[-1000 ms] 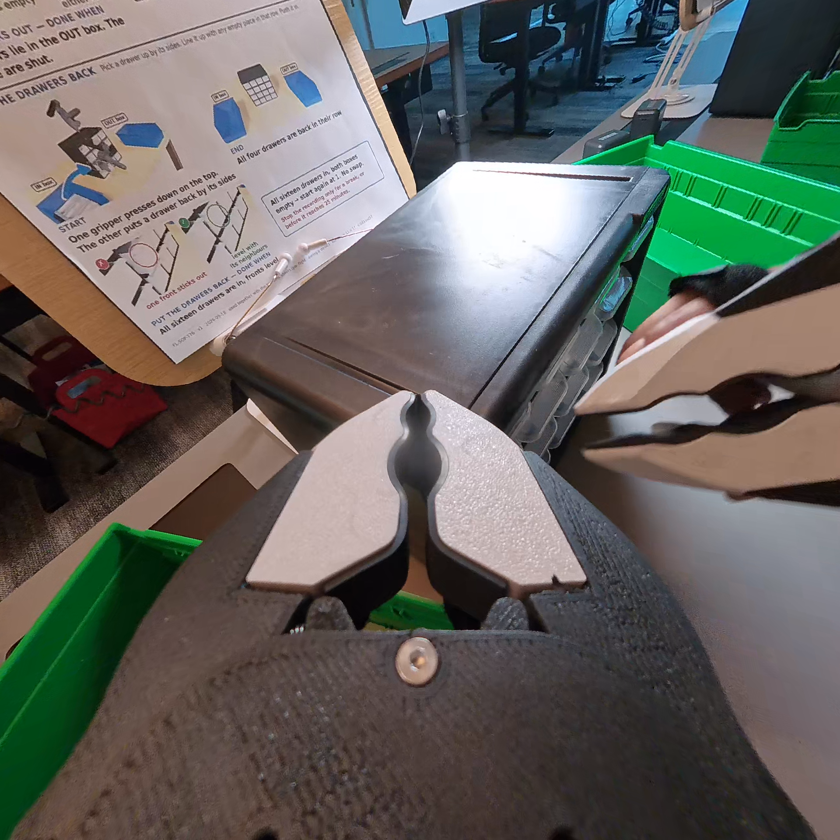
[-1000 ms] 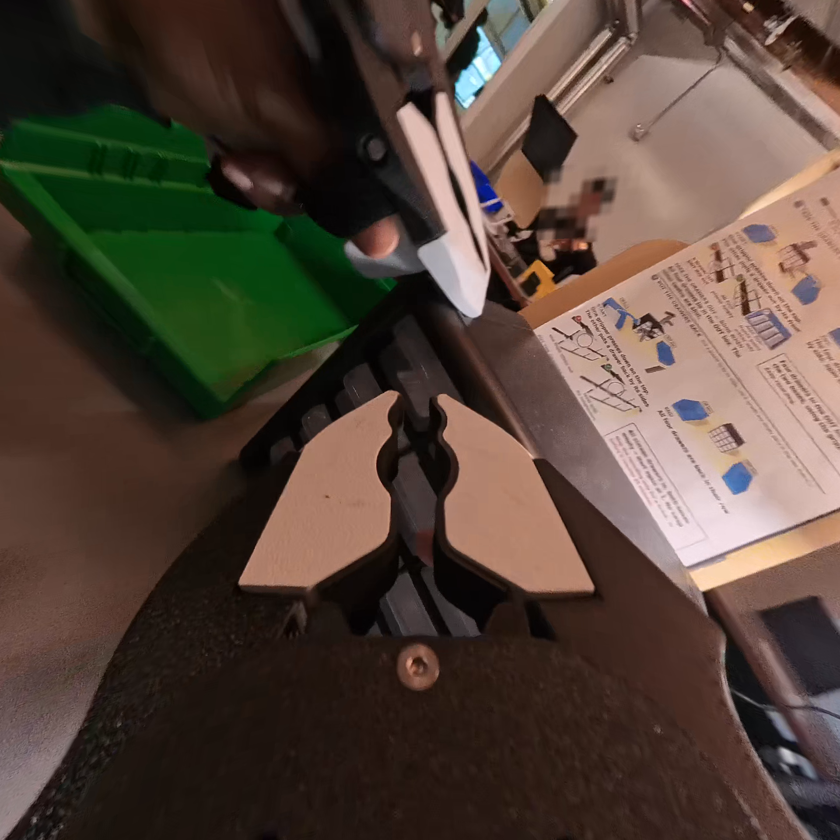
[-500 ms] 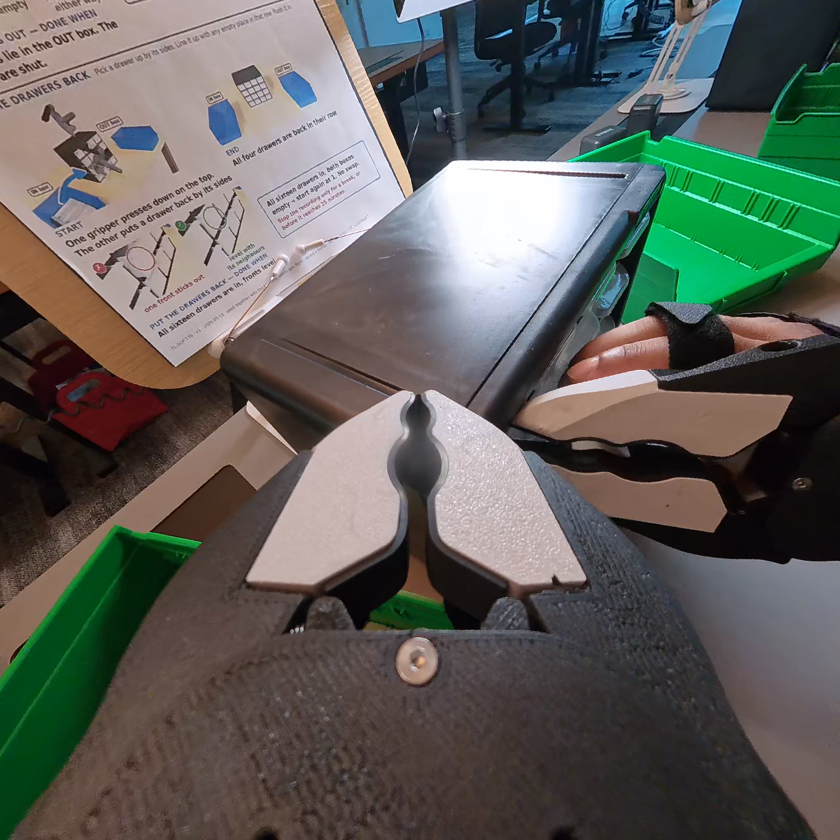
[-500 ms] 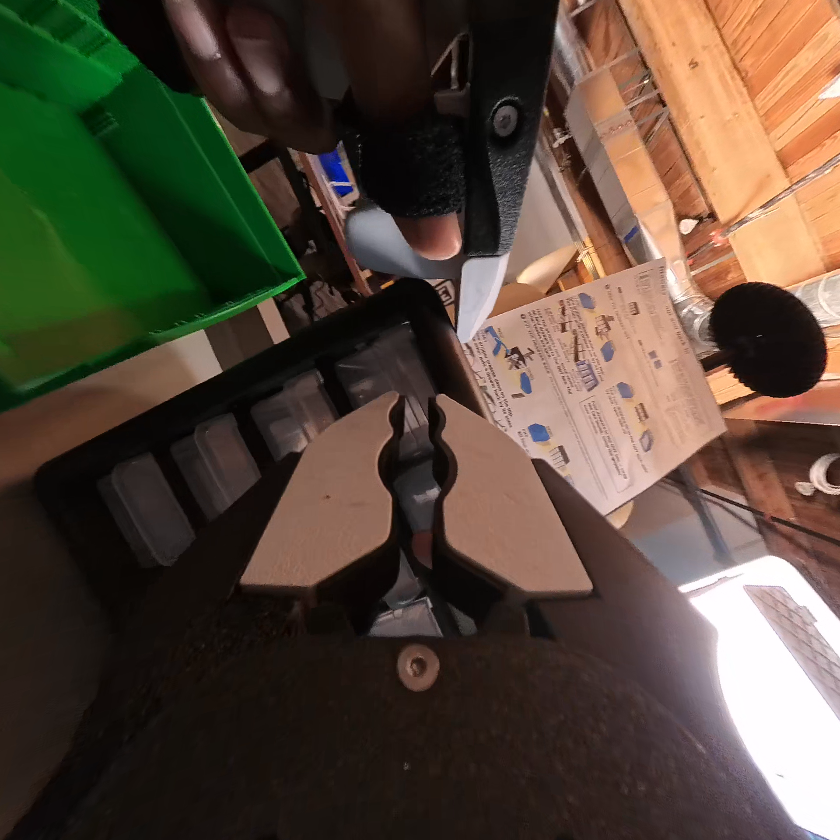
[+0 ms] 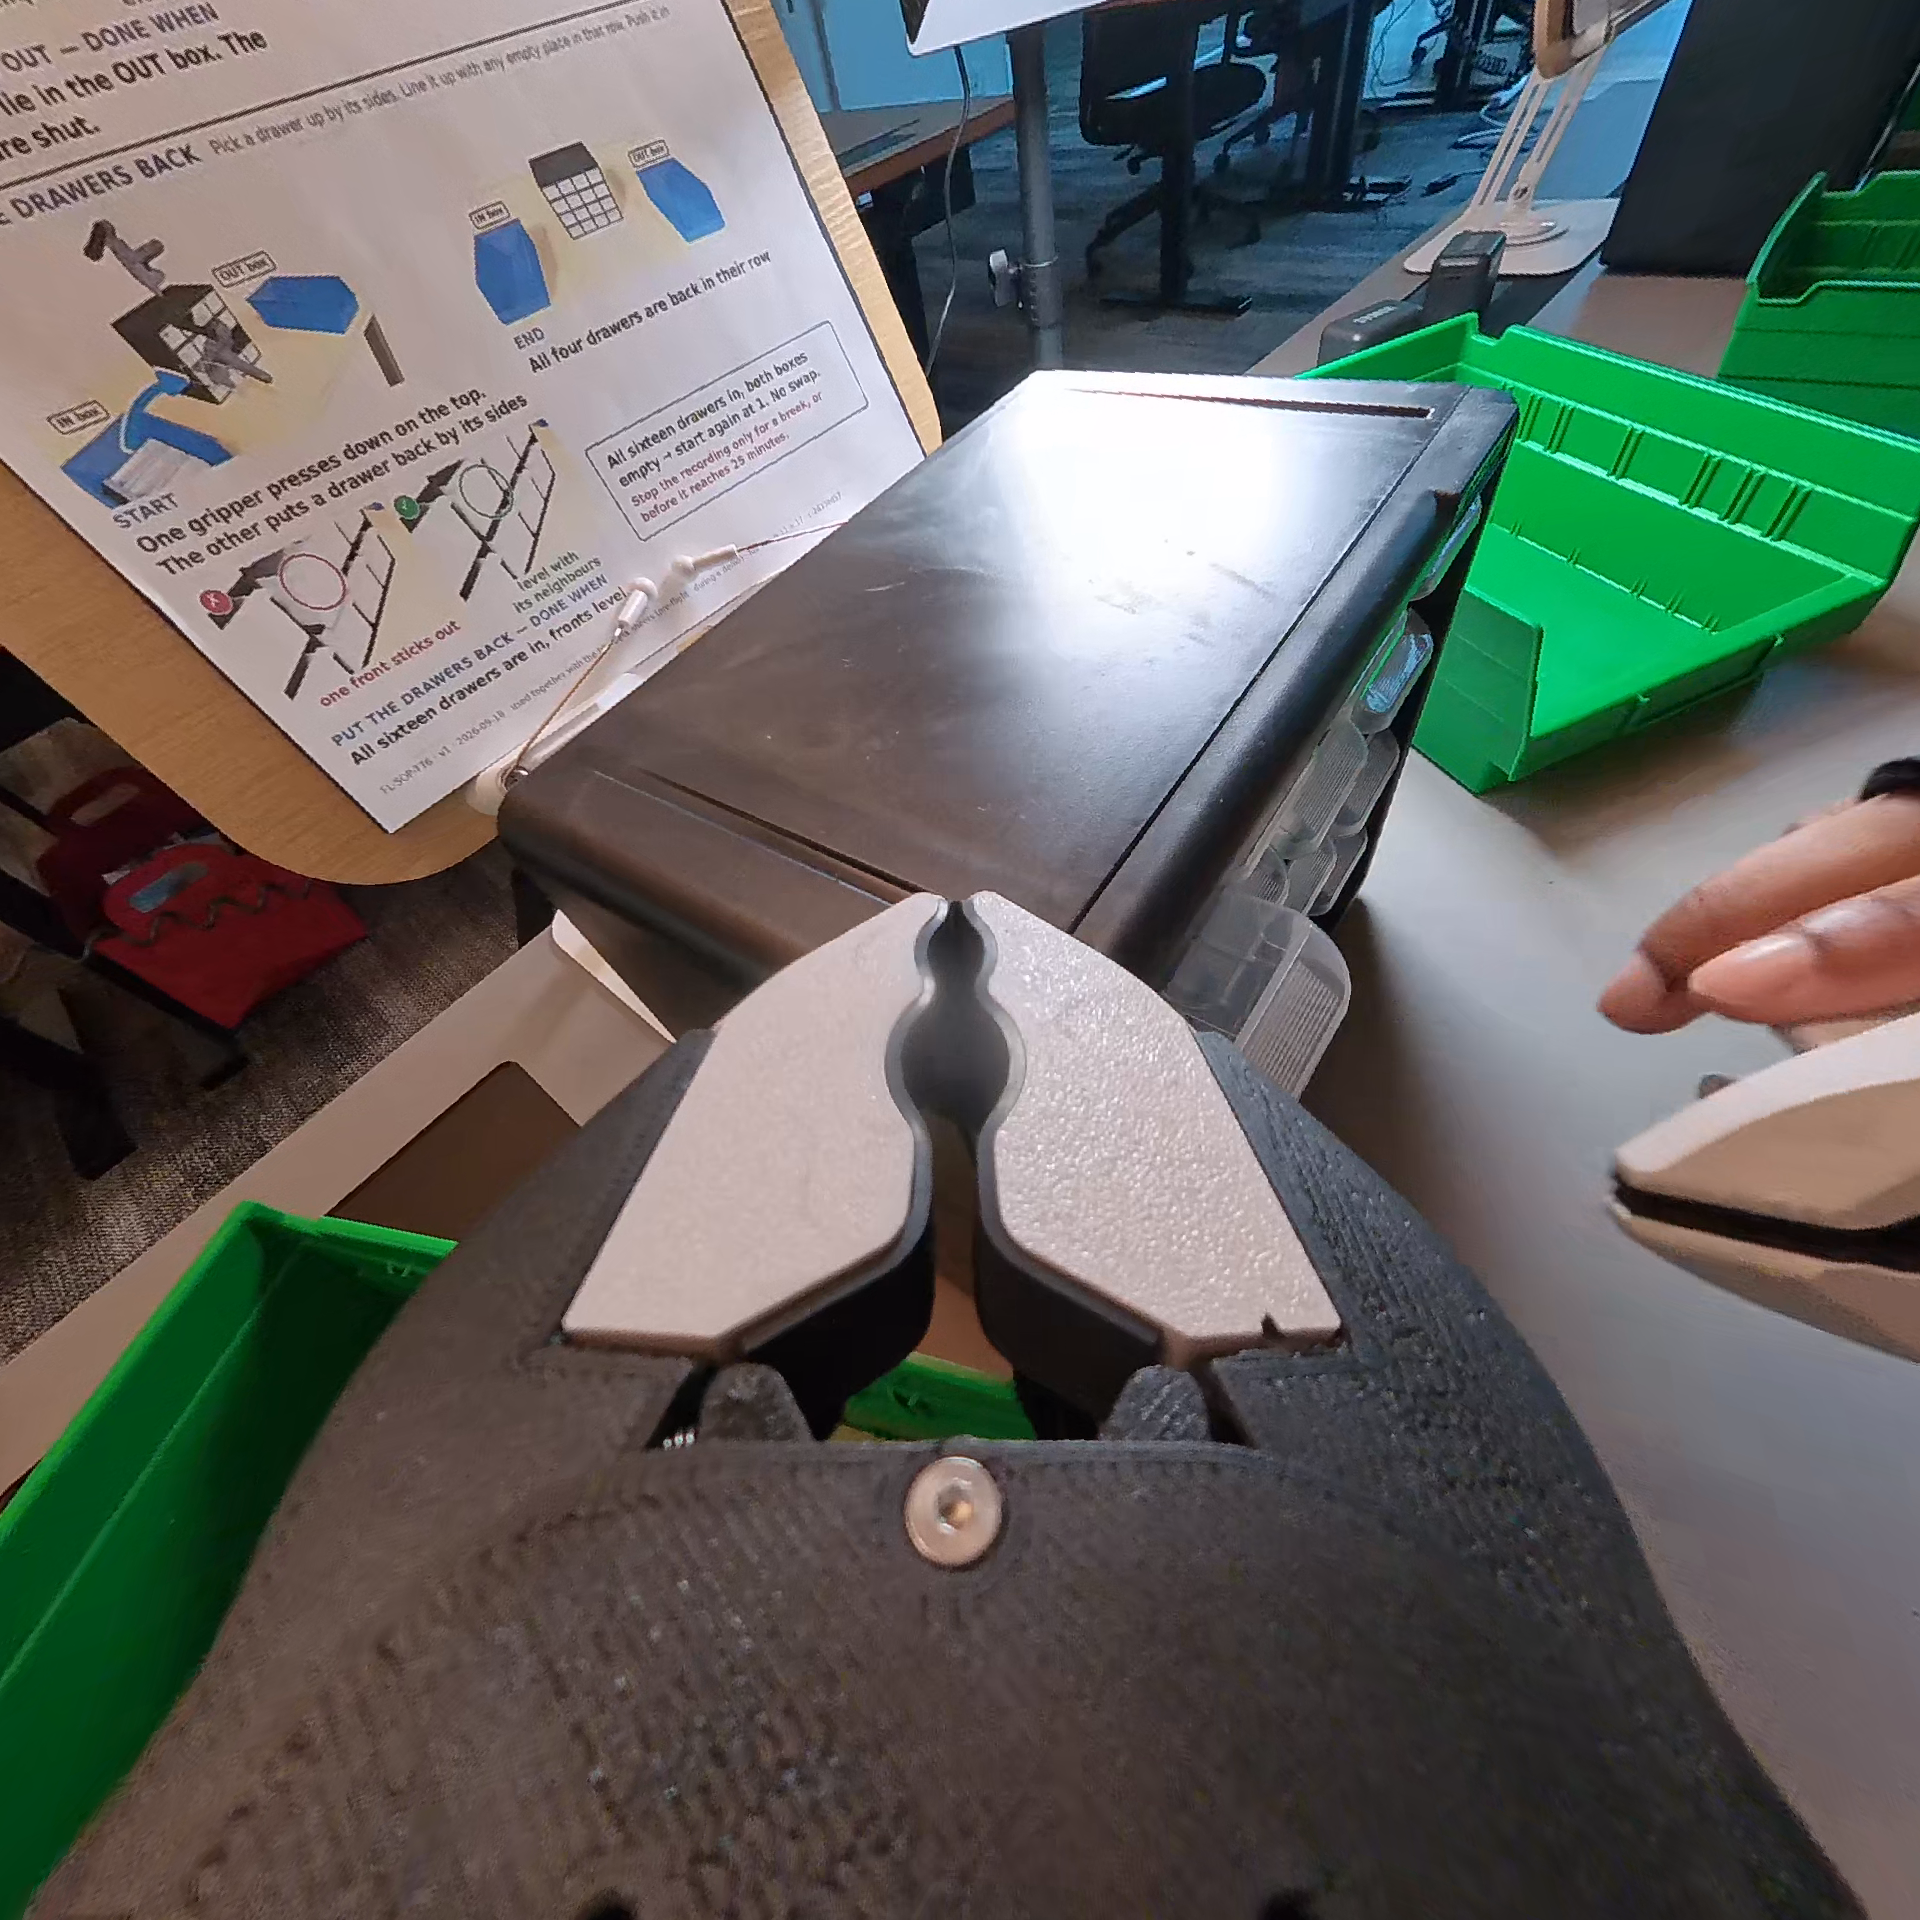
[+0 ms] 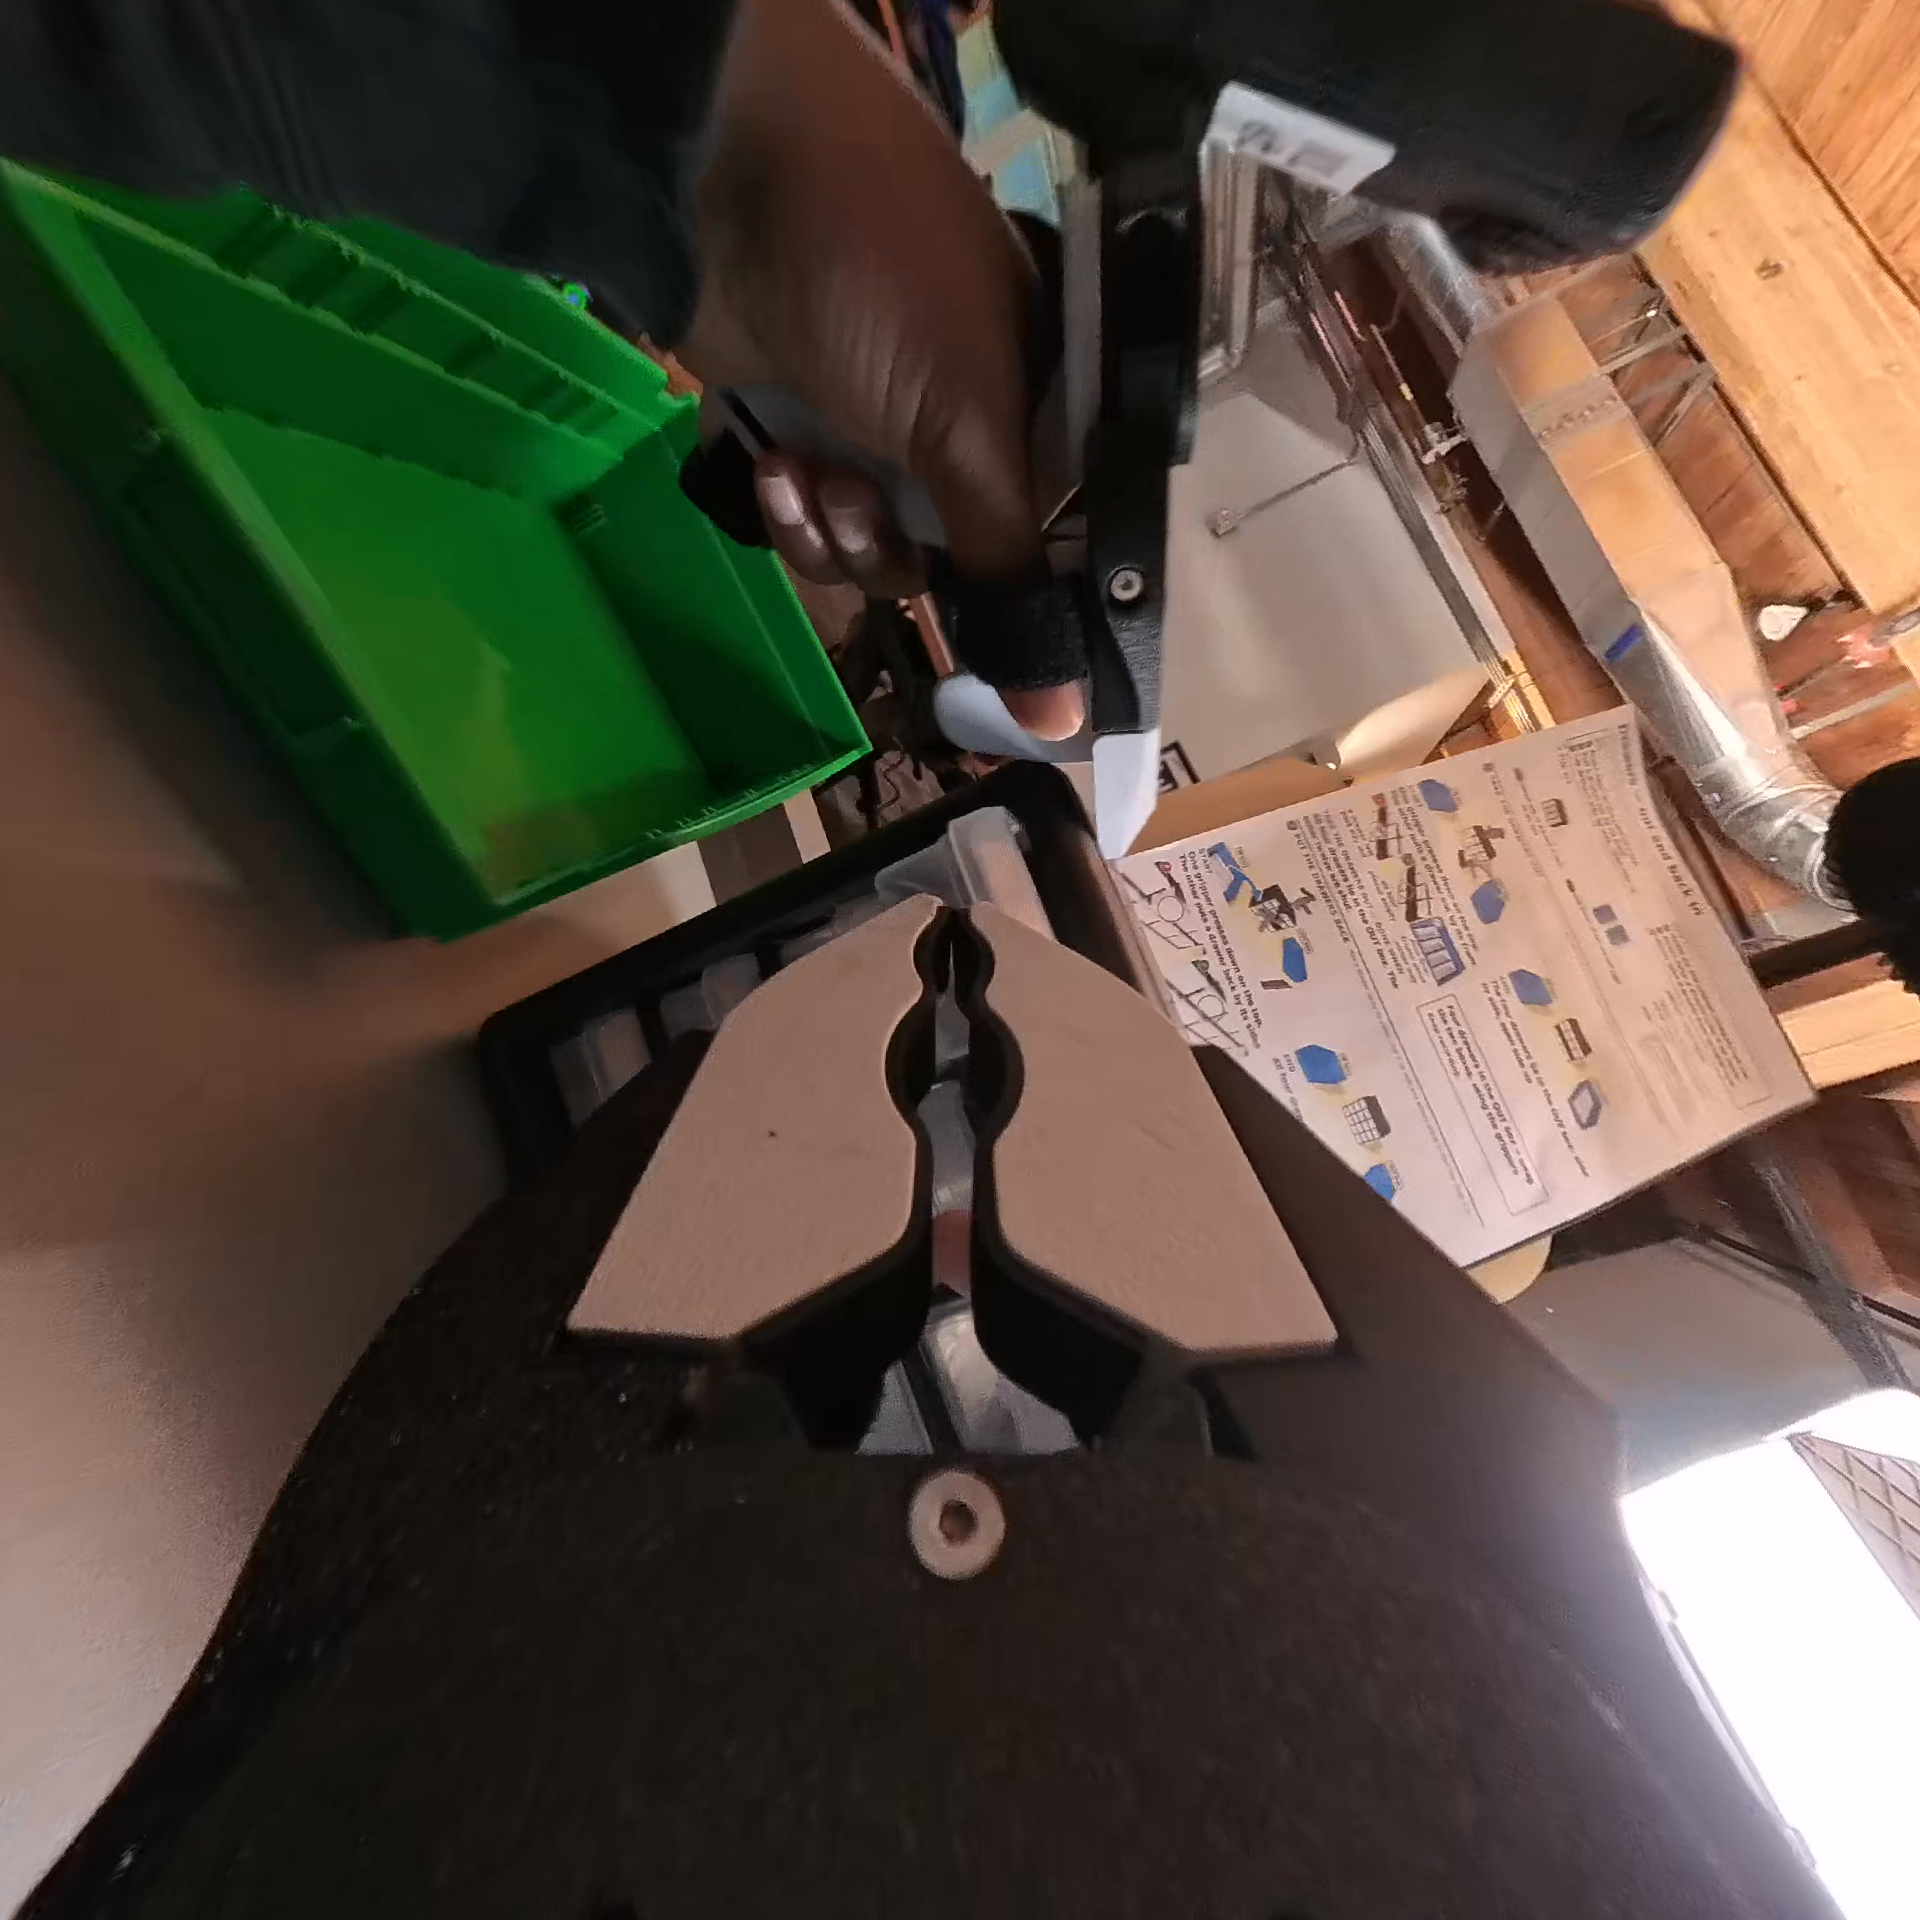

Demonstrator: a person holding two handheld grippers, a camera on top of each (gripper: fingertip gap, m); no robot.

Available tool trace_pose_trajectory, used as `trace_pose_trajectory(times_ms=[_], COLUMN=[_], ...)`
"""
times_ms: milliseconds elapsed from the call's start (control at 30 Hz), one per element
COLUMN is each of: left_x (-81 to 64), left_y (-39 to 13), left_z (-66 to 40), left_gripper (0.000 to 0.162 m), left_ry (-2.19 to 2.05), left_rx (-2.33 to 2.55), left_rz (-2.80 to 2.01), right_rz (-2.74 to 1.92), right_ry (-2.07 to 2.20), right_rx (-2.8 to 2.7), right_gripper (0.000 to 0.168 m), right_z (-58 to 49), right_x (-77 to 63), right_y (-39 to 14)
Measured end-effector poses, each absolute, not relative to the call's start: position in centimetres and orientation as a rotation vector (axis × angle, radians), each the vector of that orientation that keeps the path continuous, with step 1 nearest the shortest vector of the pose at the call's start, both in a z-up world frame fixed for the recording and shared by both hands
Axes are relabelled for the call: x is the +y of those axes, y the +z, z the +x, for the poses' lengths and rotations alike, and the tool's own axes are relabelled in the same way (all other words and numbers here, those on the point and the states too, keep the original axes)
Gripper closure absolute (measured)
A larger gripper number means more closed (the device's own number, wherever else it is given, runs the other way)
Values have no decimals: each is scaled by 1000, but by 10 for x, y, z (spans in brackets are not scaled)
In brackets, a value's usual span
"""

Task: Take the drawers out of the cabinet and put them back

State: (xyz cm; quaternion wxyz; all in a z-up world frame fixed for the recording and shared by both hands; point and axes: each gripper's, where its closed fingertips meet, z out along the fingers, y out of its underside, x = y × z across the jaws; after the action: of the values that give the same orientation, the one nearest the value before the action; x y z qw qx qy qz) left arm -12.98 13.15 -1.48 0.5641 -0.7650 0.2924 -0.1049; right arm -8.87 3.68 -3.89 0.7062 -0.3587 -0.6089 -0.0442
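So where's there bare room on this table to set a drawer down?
The tan table in front of the cabinet, between it and the right hand-held gripper, is bare. The green bin beyond looks empty, and the cabinet's flat top is free past the left hand-held gripper. It's crowded at the near corner, where a clear drawer sticks out.

My right hand-held gripper [image 5: 1621,1195], half a second ago pressed against the cabinet [image 5: 1039,644] front just right of my left hand-held gripper [image 5: 951,914], has drawn back and now sits well apart from it over the tabletop [image 5: 1558,1455], its fingertips nearly together. A clear drawer [image 5: 1278,987] now protrudes from the cabinet's near lower corner, just beside my left fingers [image 5: 1132,1122]. The right wrist view has rolled further over.
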Motion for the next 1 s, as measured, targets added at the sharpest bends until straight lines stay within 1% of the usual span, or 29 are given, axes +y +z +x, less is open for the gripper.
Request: trace_pose_trajectory(times_ms=[33,133,200,233,300,367,533,867,1000], left_x=[131,131,131,131,131,131,131,131,131], left_y=[-15,-15,-15,-15,-15,-14,-14,-15,-15], left_z=[-130,-130,-130,-130,-130,-130,-130,-130,-130], left_gripper=[162,162,162,162,162,162,162,162,162], left_ry=[-246,-241,-234,-229,-219,-214,-220,-252,-254], left_rx=[688,687,685,685,687,691,699,703,701], left_rz=[-1800,-1799,-1798,-1797,-1795,-1795,-1795,-1794,-1793], right_rz=[-792,-808,-855,-866,-869,-872,-917,-915,-936], right_ry=[-85,-46,-51,-54,-75,-99,-69,134,149], right_rx=[-1342,-1335,-1373,-1384,-1398,-1404,-1415,-1546,-1547], right_gripper=[168,158,146,142,140,140,154,154,153], right_z=[-87,-88,-94,-97,-103,-108,-106,-81,-79], right_x=[34,36,48,54,64,73,81,24,23], right_y=[-34,-24,-29,-31,-35,-36,-38,-38,-37])
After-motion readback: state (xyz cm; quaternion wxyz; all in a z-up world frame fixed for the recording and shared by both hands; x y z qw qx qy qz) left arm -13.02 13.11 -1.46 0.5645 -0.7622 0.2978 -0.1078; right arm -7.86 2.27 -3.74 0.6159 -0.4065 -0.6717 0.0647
